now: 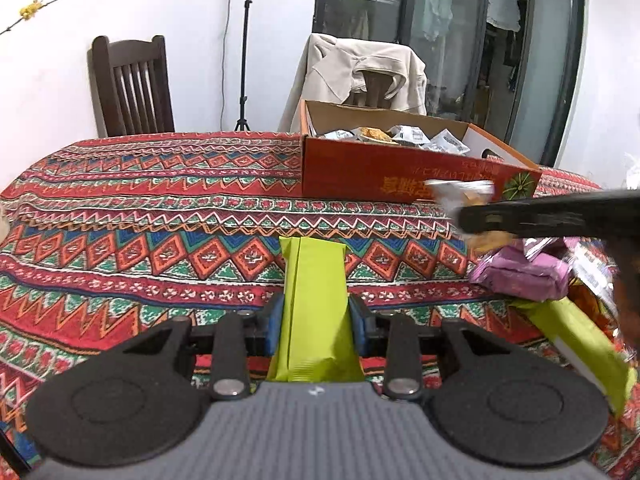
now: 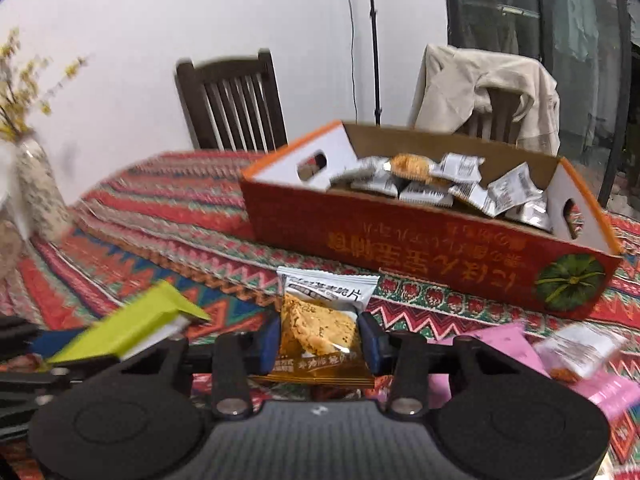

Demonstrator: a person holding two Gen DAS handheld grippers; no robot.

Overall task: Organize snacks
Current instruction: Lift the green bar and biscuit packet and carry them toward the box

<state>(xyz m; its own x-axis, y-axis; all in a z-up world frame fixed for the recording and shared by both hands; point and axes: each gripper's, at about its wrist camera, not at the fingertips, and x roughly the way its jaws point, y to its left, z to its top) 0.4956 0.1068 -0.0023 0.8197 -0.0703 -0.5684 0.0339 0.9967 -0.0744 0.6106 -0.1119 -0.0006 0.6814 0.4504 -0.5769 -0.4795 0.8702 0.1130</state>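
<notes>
Left wrist: left hand-held gripper [image 1: 316,316] clamps green packet [image 1: 314,300], clear tablecloth [image 1: 160,200] ahead.

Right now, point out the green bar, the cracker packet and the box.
green bar [image 1: 316,300]: left wrist view, wrapper middle.
cracker packet [image 2: 320,324]: right wrist view, clear window.
box [image 2: 420,248]: right wrist view, red front wall.

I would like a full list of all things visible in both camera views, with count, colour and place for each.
cardboard box: one, red-orange, far side of table
silver packets: several, inside box
tablecloth: one, red patterned, over table
green packet: one, in left gripper
second green packet: one, on table, right
cracker packet: one, clear and white, in right gripper
pink packets: some, on table, right
chairs: two, dark wood, behind table
beige jacket: one, on a chair
vase: one, pale, left
left gripper: black, shut
right gripper: black, shut
</notes>
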